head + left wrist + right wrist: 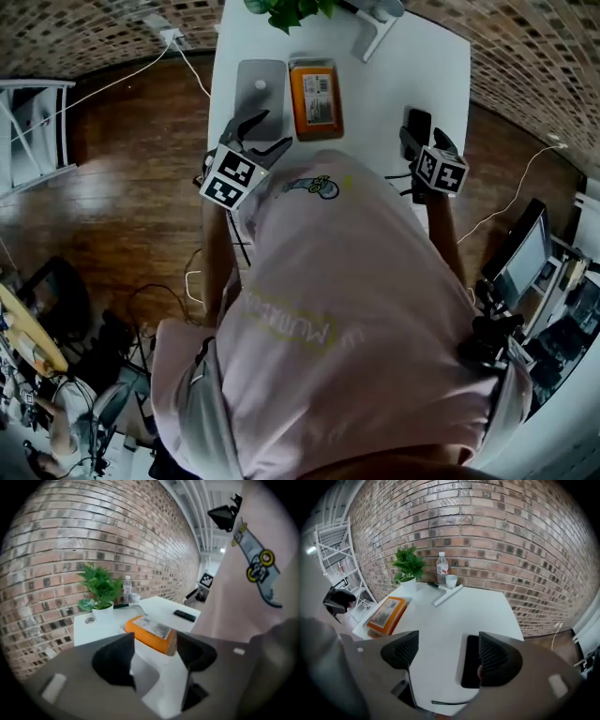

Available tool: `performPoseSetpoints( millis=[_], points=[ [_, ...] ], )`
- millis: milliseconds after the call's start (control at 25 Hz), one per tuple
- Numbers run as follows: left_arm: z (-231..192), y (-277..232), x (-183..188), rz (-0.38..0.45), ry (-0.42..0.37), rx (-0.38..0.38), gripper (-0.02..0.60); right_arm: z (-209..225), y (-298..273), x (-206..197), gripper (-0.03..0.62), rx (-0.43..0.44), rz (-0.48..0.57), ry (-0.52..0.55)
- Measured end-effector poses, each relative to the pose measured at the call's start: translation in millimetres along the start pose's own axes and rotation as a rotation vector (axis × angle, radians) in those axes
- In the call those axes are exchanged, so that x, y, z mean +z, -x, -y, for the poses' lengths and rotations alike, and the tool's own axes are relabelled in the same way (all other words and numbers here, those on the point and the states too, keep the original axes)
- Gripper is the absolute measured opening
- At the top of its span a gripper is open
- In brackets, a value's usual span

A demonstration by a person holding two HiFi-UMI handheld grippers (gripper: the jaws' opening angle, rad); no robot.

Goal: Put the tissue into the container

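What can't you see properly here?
Head view: the pink shirt hides the near end of the table.
Head view: the top edge cuts off the plant.
Head view: label on the orange pack, too small to read.
Right gripper view: the right gripper's jaw hides part of the black phone.

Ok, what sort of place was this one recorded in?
Probably an office or lab workspace rather than a home: a white table stands against a bare brick wall, a monitor and other gear sit off to one side, and a cable trails over the wooden floor.
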State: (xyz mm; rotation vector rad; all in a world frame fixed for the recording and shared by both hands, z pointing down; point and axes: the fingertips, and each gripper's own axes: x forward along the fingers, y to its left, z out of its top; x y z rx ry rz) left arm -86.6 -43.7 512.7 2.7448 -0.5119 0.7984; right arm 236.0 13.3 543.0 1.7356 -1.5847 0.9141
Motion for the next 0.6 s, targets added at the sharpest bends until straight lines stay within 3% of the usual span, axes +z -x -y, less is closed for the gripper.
performPoseSetpoints(
  millis=[120,240,400,600],
  points=[
    [14.9,-32.6,3.9,-0.154,-0.132,0.006,0.278,2.0,-2.7,-23.1,0.402,0.054,0.015,-0.035],
    [18.2,-51.5,10.2,-0.231,-0.203,0.063,0.251,-4.5,-8.6,-22.2,0.402,0.114,0.077,-0.08],
    [15.6,-54.5,19.1,-0.235,-0.148,0.125,0.241,-20.0,-9.2,-1.6,0.401,0.166,0.126,-0.074],
    [34.1,-52.4,18.9,-0.232,-0.109,0.108,0.236,-30.2,-13.0,17.6,0.4,0.219,0.127,-0.007]
  ],
)
